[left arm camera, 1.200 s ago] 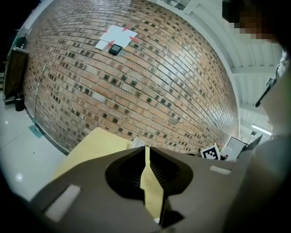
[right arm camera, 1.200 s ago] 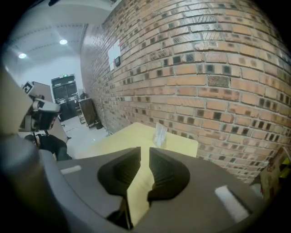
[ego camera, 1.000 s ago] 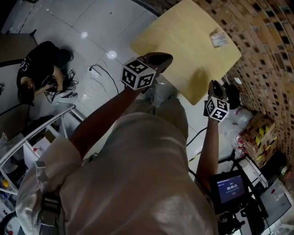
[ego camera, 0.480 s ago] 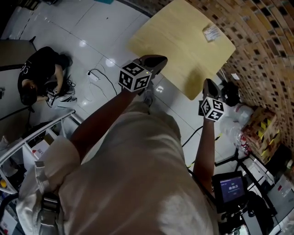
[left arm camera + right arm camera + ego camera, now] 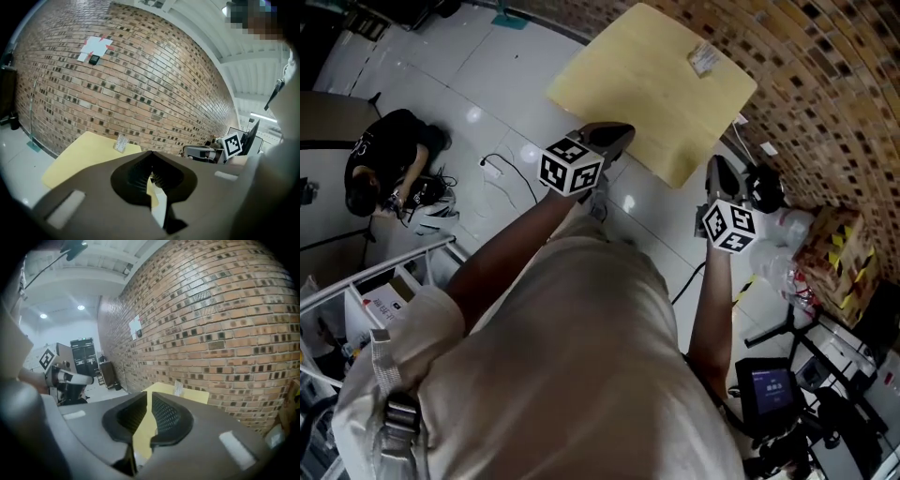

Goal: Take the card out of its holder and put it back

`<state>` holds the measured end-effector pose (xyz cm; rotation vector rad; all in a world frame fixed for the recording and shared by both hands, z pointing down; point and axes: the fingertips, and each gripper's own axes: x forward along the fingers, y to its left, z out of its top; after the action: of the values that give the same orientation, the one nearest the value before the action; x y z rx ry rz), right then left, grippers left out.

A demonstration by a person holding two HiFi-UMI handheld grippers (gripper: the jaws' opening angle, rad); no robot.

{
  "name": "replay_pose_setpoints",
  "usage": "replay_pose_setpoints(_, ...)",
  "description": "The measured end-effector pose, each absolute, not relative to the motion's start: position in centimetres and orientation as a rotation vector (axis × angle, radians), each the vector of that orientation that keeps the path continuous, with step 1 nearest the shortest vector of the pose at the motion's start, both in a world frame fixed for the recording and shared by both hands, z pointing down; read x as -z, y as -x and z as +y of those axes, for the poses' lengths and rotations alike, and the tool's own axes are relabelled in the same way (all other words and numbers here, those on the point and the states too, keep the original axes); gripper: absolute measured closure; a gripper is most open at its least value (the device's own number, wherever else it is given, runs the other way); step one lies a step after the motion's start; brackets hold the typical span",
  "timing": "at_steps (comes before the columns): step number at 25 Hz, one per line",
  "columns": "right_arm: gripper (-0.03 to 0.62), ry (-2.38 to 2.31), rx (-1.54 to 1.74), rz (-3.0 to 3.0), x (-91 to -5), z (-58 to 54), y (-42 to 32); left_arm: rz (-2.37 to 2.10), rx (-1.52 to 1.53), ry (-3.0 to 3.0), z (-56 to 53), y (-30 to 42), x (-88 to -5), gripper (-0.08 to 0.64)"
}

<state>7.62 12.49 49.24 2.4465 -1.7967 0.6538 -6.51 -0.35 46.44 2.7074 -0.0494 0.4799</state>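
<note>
A small card in a clear holder point(image 5: 705, 58) stands near the far edge of the yellow table point(image 5: 647, 89), close to the brick wall. It also shows in the left gripper view as the holder point(image 5: 122, 143) and in the right gripper view as the holder point(image 5: 178, 388). My left gripper point(image 5: 614, 136) hangs in the air at the table's near corner, jaws shut and empty point(image 5: 152, 153). My right gripper point(image 5: 722, 173) is held off the table's near right edge. A narrow gap stays between its jaws point(image 5: 149, 393), with nothing in it.
A brick wall point(image 5: 825, 84) runs behind the table. A person point(image 5: 384, 159) crouches on the white floor at left, beside cables point(image 5: 502, 159). A screen on a stand point(image 5: 772, 389) and boxes point(image 5: 830, 253) crowd the right. A metal rack point(image 5: 375, 291) stands lower left.
The head view has swung, so the table now lies higher and farther off. Both grippers have drifted slightly up the frame, and the left one no longer overlaps the tabletop.
</note>
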Motion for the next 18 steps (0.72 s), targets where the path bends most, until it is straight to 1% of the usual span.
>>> replay_pose_setpoints(10, 0.554, -2.554, -0.51, -1.928, -41.1, 20.5, -6.4, -0.076, -0.443, -2.781, 9.1, 6.8, -44.0, 0.543)
replay_pose_setpoints(18, 0.554, -2.592, -0.402, -1.864, -37.5, 26.4, -2.0, -0.103, -0.445, -2.802, 15.2, 12.4, -44.5, 0.541)
